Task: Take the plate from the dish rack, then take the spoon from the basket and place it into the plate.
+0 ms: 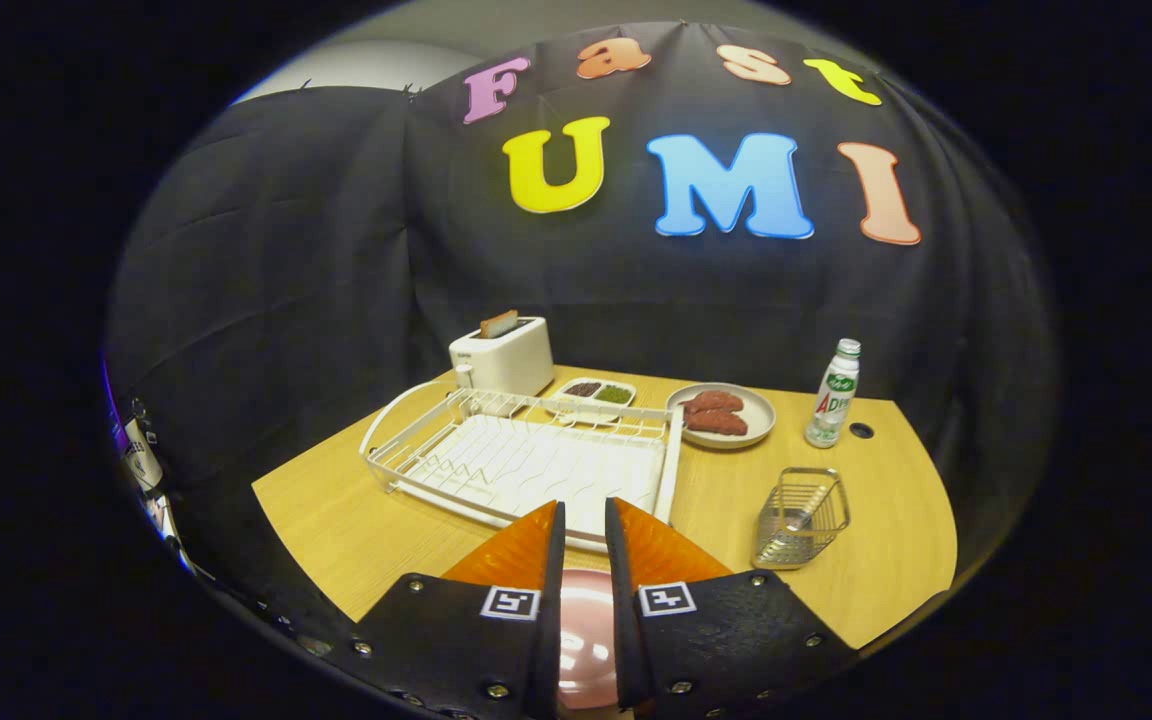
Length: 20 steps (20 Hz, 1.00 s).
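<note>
My gripper (pixel 584 512) is shut on a glossy pink plate (pixel 586 625), whose edge shows in the narrow gap between the two fingers. It is held above the near side of the wooden table. Just beyond the fingertips lies the white wire dish rack (pixel 526 460), with nothing standing in its slots. Ahead and to the right of the fingers stands a small wire basket (pixel 801 518), and a metal spoon (pixel 804 512) leans inside it.
Behind the rack stand a white toaster (pixel 503 357) with a slice of toast and a small two-part dish (pixel 596 393) of seasonings. A grey plate (pixel 736 420) with sausages and a white bottle (pixel 833 392) are at the back right. The table edge (pixel 886 620) runs near the basket.
</note>
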Each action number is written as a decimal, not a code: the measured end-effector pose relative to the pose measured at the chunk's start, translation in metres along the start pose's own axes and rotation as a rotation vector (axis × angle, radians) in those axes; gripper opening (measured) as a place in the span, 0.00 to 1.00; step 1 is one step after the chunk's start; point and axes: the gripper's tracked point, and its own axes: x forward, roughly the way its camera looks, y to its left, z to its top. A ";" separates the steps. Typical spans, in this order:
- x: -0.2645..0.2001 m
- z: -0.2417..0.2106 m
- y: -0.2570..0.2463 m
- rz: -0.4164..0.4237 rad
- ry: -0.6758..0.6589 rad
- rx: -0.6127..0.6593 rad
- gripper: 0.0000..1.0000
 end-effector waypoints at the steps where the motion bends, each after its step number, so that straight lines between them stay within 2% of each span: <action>1: -0.007 0.012 -0.011 -0.027 -0.030 0.011 0.22; 6: -0.045 0.055 -0.070 -0.172 -0.135 0.033 0.22; 10: -0.075 0.076 -0.105 -0.266 -0.196 0.008 0.26; 12: -0.081 0.079 -0.114 -0.297 -0.214 -0.017 0.39; 13: -0.080 0.081 -0.117 -0.299 -0.227 -0.028 0.53; 15: -0.080 0.079 -0.124 -0.321 -0.235 -0.043 0.97; 20: -0.084 0.084 -0.128 -0.322 -0.260 -0.019 0.96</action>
